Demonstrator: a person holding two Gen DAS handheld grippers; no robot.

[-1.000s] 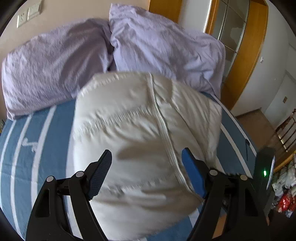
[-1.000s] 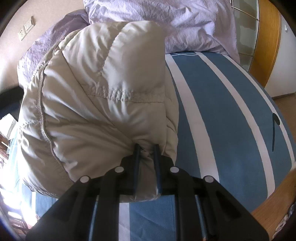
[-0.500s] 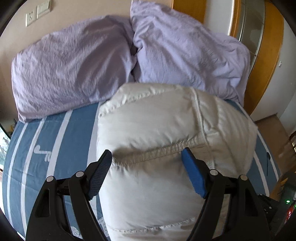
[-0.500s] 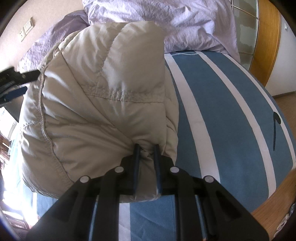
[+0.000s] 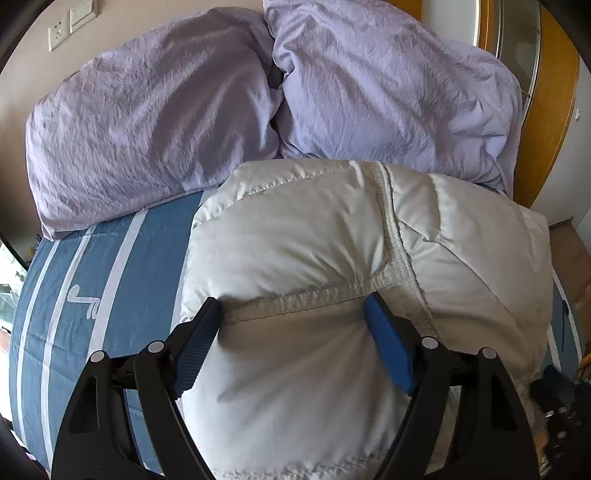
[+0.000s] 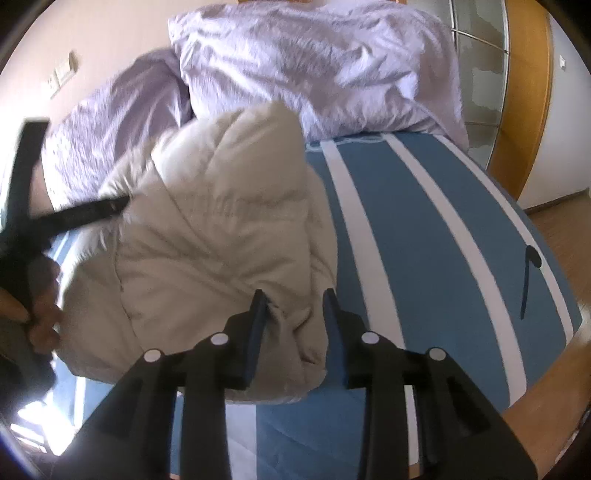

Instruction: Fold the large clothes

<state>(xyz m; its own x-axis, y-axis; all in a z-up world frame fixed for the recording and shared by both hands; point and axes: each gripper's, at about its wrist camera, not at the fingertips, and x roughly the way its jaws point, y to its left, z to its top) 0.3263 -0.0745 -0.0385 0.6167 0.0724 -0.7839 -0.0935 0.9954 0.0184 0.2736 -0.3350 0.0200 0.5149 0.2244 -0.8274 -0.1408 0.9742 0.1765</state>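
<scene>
The right gripper (image 6: 293, 325) has its jaws opening, with a puffy corner of the pale jacket (image 6: 221, 236) between them; the fabric sits in the gap but the pads no longer squeeze it flat. That corner is at the near right of the folded jacket, close to the near edge of the bed. The left gripper (image 5: 291, 343) stands wide, its blue pads (image 5: 388, 347) on either side of a stitched seam across the jacket's bulging top, the pads at or just against the padding without pinching it. In the right wrist view the left gripper shows as a dark blurred arm (image 6: 74, 218) lying on the jacket's far left side, with a hand (image 6: 40, 314) at the left edge. The jacket lies bunched into a thick bundle on the blue bedsheet (image 6: 424, 229) with white stripes, near the middle of the bed. Just beyond it, touching its far edge, lie two lilac pillows (image 5: 147, 133) side by side against the beige wall (image 5: 22, 66), which carries a socket and a switch (image 5: 72, 24). To the far right stands a wooden door frame (image 6: 528, 110)
</scene>
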